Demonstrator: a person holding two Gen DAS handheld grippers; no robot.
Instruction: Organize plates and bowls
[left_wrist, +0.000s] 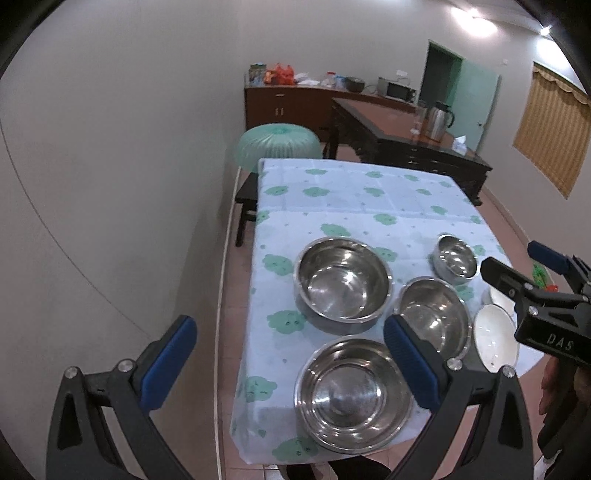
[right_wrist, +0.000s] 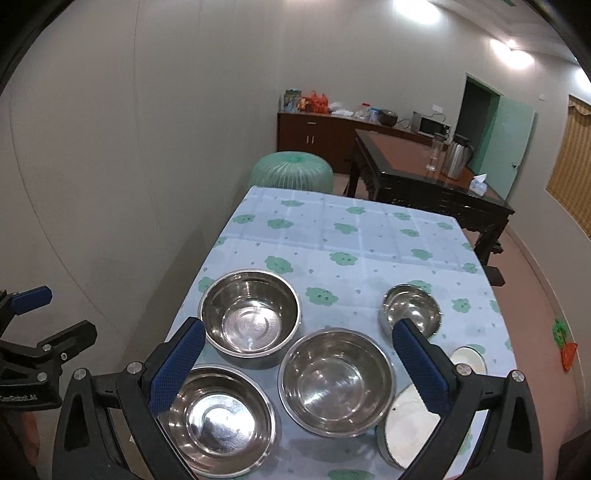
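On the table (right_wrist: 369, 236), under both grippers, sit four steel bowls and two white plates; the left gripper (left_wrist: 290, 363) hangs wide open and empty, the near-left bowl (left_wrist: 351, 395) just below its right finger; the deep bowl (right_wrist: 251, 317) lies ahead; the right gripper (right_wrist: 299, 363) gapes empty above the middle bowl (right_wrist: 336, 380); the small bowl (right_wrist: 410, 308) and white plates (right_wrist: 406, 424) sit at its right.

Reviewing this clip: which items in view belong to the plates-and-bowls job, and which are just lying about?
Job items: four steel bowls and two white plates on the near table.

Lying about: kettle, tissue box, microwave, green mesh cover, sideboard clutter.
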